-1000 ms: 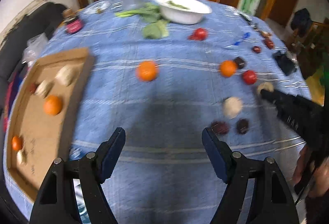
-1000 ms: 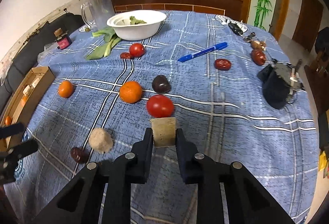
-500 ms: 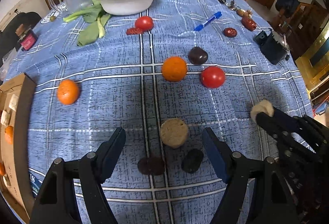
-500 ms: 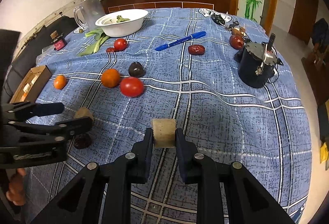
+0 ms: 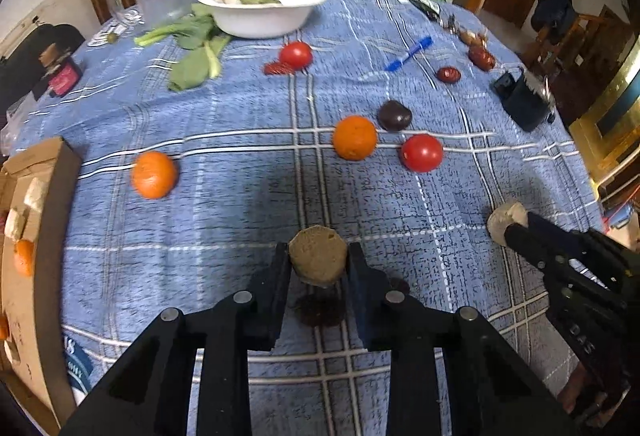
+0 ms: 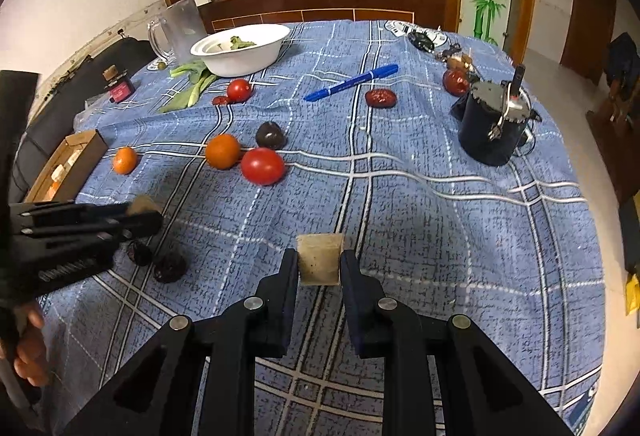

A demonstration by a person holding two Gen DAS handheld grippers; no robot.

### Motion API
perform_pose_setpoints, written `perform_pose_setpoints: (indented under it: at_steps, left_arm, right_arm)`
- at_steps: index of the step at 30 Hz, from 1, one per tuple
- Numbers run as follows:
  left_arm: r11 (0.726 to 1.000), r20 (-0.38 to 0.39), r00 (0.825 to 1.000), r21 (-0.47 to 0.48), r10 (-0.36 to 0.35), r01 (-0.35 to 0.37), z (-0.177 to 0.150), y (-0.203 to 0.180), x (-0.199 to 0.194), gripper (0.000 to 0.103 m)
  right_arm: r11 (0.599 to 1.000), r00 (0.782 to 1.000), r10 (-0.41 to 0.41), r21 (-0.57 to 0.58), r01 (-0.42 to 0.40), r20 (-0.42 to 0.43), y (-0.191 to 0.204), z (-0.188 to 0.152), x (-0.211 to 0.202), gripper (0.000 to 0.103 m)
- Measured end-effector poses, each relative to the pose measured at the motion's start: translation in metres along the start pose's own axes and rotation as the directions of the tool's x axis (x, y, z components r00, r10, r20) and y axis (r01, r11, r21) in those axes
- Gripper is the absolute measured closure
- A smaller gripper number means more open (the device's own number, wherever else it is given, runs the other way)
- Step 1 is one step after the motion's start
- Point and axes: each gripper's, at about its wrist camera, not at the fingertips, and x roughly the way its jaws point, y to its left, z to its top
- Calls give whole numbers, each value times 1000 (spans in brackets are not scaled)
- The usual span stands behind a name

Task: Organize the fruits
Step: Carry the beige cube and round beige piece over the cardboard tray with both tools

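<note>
Left wrist view, lower centre: the left gripper (image 5: 318,264) is clamped on a rounded tan fruit piece (image 5: 318,261), its two jaws pressing the piece at opposite flanks, roughly at its widest girth. The piece shows a rough, matte, faintly pitted skin and a ragged upper edge, which suggests a light, fairly firm but crumbly body that offers good friction; a moderate squeeze across the middle should suffice, and a harder one may dent it. Directly below it on the blue plaid tablecloth (image 5: 240,196) lies a dark dried fruit (image 5: 320,310), partly hidden by the jaws. Right wrist view, lower centre: the right gripper (image 6: 319,268) is closed on a squarish pale block (image 6: 320,258), held by its two flat side faces; flat parallel faces give a stable hold, and the block appears light and stiff. Elsewhere on the cloth, in the middle of the left wrist view, sit an orange (image 5: 354,137), a red tomato (image 5: 421,152) just beside it, a dark plum-like fruit (image 5: 394,115), and a second orange (image 5: 154,174) further left. These are smooth and round, hence liable to roll, and the tomato is probably soft-skinned. At the left edge stands a cardboard tray (image 5: 44,236) holding similar pieces, the probable destination.
</note>
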Motion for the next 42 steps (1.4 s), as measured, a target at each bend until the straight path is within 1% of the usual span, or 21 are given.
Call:
perform_pose_setpoints:
  at_steps: [2,6,10,15,17,20,25,33,37,42]
  left_arm:
    - [1000,15,1000,-7,4,-4,-3,7,-10,76]
    - [1000,23,1000,-27,4,-4,-15,23,-22,76]
    - [999,12,1000,-52,5,-5,-32,38,-28,76]
    - [997,5,1000,-79,2,-2,-51,54,-31,76]
    - [996,2,1000,-90,-8,8,-57,60,-32,76]
    - [995,10,1000,-95,-15,16,-63,66,-36,76]
    - [997,30,1000,-77,-2,5,-72,70,-46,76]
    - [999,52,999,-44,4,-1,-90,77,-65,76]
    - [999,74,997,-48,5,-1,-97,83,-78,76]
    - [998,96,995,-57,-1,7,-102,90,-91,76]
  right_arm:
    - [1000,1000,13,0,-13,-11,0,1,2,79]
    - [1000,1000,-6,-8,6,-9,5,5,7,78]
    - [996,997,-71,-48,69,-33,13,7,19,77]
    - [996,995,-87,15,88,-38,6,9,25,78]
    - [996,996,-85,20,86,-32,8,8,21,78]
    - [995,995,-103,-10,102,-20,17,4,8,78]
    - [991,992,-126,-54,125,-4,38,-9,-19,78]
    - [994,995,-95,-52,96,12,73,-34,-49,78]
    - [995,996,-90,-40,90,14,84,-39,-55,78]
    - [996,996,-85,-27,85,-2,96,-45,-54,78]
